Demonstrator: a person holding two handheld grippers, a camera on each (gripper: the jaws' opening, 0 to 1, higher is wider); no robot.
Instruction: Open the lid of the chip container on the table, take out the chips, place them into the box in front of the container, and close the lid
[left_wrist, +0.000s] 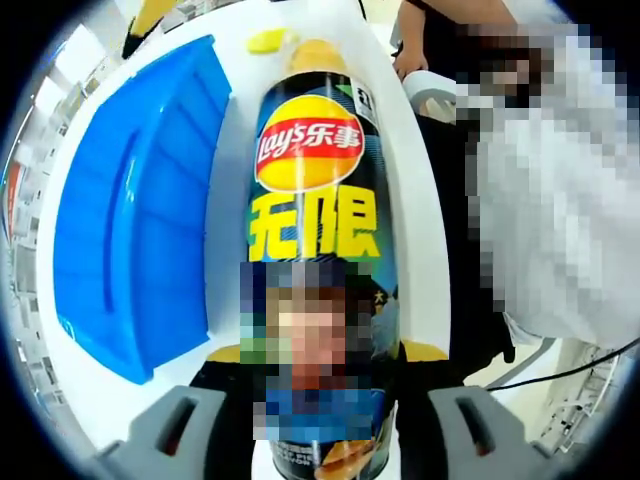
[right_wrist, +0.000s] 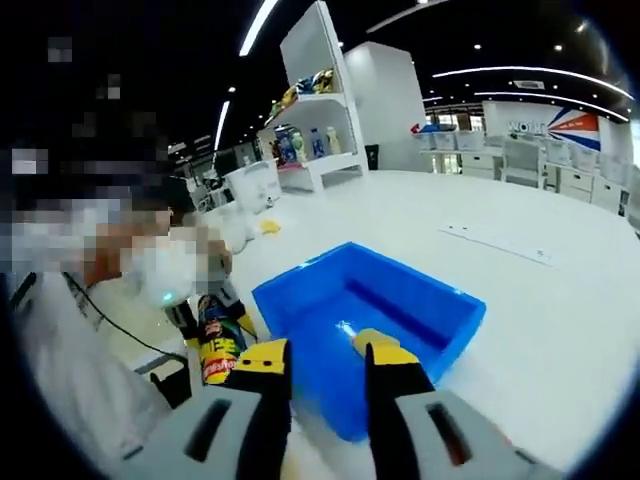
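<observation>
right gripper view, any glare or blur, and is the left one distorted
Right gripper view: ceiling strip lights glare on a dark ceiling, a bright spot shines inside the blue box, soft focus overall. Left gripper view: fisheye bulges the chip container and bends the table edge; even light.

Left gripper view: the tall black cylindrical chip container carries a red-and-yellow oval logo reading "Lay's" followed by the white Chinese characters "乐事"; below it stand two large yellow characters, "无限". Further print near the can's far end and at its lower end is too small or blurred to read. Right gripper view: the same container shows a red and yellow label, illegible at this size; lettering on the far wall sign is also illegible.
</observation>
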